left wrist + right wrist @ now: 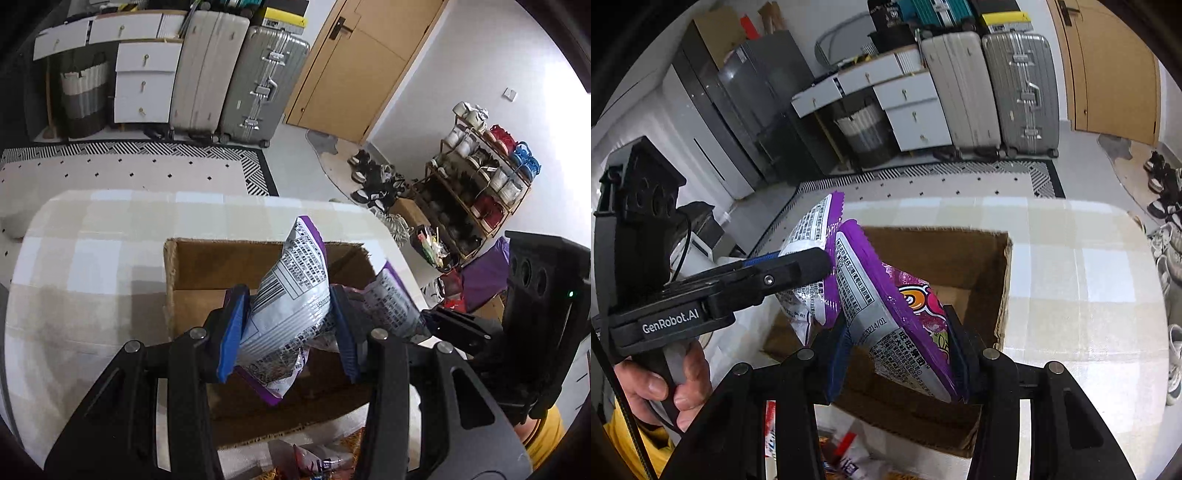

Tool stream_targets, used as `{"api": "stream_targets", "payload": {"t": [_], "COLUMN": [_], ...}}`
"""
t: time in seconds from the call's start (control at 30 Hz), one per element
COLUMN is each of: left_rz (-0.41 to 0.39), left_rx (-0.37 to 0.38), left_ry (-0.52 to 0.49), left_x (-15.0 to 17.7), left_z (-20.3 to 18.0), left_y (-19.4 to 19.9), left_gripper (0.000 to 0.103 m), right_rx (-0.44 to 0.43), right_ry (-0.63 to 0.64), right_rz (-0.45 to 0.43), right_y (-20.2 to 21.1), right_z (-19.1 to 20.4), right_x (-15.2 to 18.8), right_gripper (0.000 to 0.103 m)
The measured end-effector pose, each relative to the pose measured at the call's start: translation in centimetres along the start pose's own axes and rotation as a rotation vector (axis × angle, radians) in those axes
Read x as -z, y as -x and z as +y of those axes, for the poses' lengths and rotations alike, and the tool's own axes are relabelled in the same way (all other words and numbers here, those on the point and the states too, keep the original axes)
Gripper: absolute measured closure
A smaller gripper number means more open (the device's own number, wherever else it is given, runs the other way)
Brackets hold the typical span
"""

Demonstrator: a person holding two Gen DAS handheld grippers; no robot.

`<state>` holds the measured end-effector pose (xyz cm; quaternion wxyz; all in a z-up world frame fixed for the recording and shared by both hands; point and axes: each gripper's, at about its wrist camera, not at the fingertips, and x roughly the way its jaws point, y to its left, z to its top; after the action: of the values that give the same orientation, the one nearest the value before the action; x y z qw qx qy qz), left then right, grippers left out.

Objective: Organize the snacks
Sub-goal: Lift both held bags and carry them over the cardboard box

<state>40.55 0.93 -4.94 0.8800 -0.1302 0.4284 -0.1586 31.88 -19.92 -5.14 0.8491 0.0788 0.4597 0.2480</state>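
Left wrist view: the left gripper (288, 325) is clamped on a purple-edged snack packet (291, 295) held over the open cardboard box (207, 266). The right gripper (901, 350) pinches a second purple snack packet (894, 314) above the same box. The box sits on a pale checked tablecloth (92, 258). Beyond the box lie a patterned rug (147, 170), two suitcases (236, 77), white drawers (144, 81) and a wooden door (362, 62); right of it stands a shoe rack (480, 173).

"GenRobot.AI" on left gripper (803, 267)
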Motion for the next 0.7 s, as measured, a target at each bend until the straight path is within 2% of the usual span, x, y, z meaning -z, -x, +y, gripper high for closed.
{"api": "stream_targets", "payload": {"t": [0.23,0.4,0.7], "left_rz": [0.029,0.057,0.068], "left_rx": [-0.015,-0.017,-0.062], "left_ry": [0.002,-0.007,0.003], "left_x": [0.5,0.4,0.6], "left_z": [1.8,2.6,2.9], "left_y": [-4.0,-6.8,-8.0], "left_gripper": [0.061,0.061,0.056], "right_rx": [0.013,0.032,0.065], "right_ry": [-0.002,0.021,0.050], "right_rz": [0.035,0.028,0.044], "right_y": [-1.7,-1.9,-2.3], "right_z": [-1.0,-0.8,-0.2], "right_x": [0.8,1.2,1.3], "right_gripper": [0.056,0.056,0.054]}}
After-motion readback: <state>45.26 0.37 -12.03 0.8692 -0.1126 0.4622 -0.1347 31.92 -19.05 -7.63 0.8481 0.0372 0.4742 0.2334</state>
